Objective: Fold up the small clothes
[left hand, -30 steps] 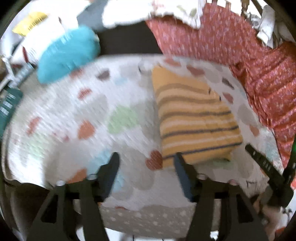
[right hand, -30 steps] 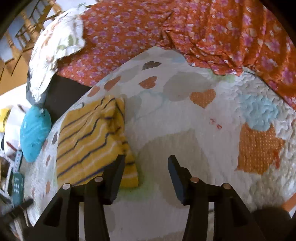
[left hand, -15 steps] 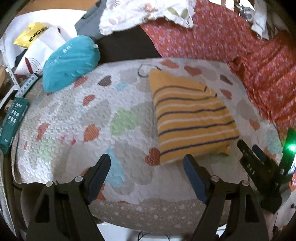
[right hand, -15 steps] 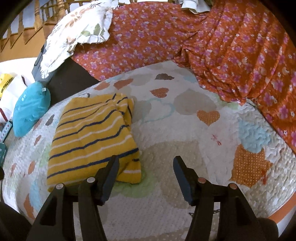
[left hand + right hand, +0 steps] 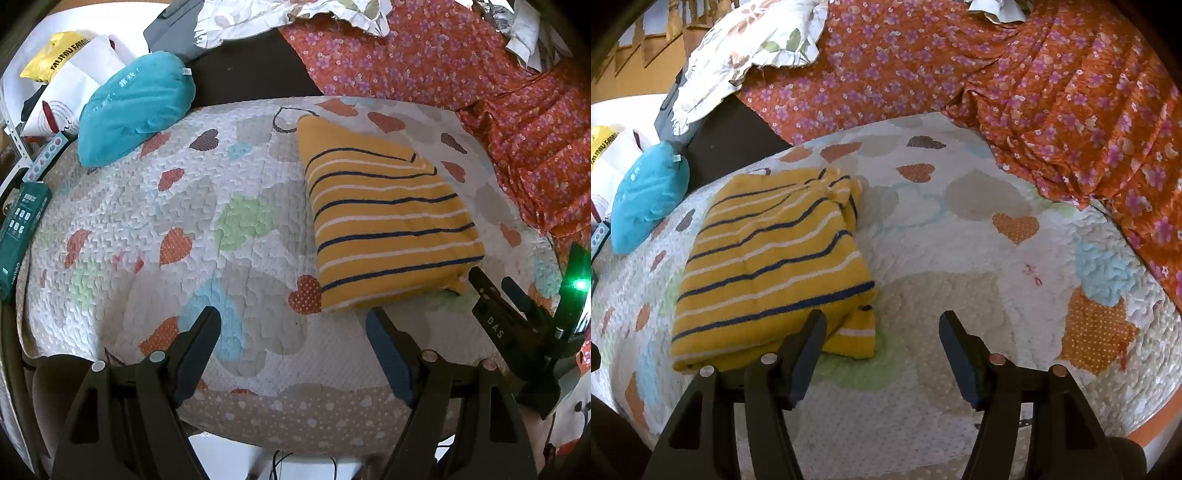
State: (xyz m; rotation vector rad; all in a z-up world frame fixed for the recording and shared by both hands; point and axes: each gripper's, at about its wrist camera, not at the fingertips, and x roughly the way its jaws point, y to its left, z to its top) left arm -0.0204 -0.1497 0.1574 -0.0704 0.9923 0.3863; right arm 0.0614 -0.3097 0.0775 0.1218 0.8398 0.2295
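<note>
A yellow garment with navy and white stripes (image 5: 388,221) lies folded flat on a heart-patterned quilt (image 5: 192,221). It also shows in the right wrist view (image 5: 768,266), left of centre. My left gripper (image 5: 293,332) is open and empty, held just short of the garment's near edge. My right gripper (image 5: 882,332) is open and empty, its left finger (image 5: 809,343) beside the garment's near right corner. The right gripper also shows in the left wrist view (image 5: 498,295), by that same corner.
A teal pouch (image 5: 133,103) lies at the quilt's far left. An orange floral cloth (image 5: 1034,92) is heaped along the back and right. A green box (image 5: 18,229) sits at the left edge. A floral pillow (image 5: 746,51) lies at the back.
Both grippers have drawn back from the folded garment and opened wider. The garment lies where it was.
</note>
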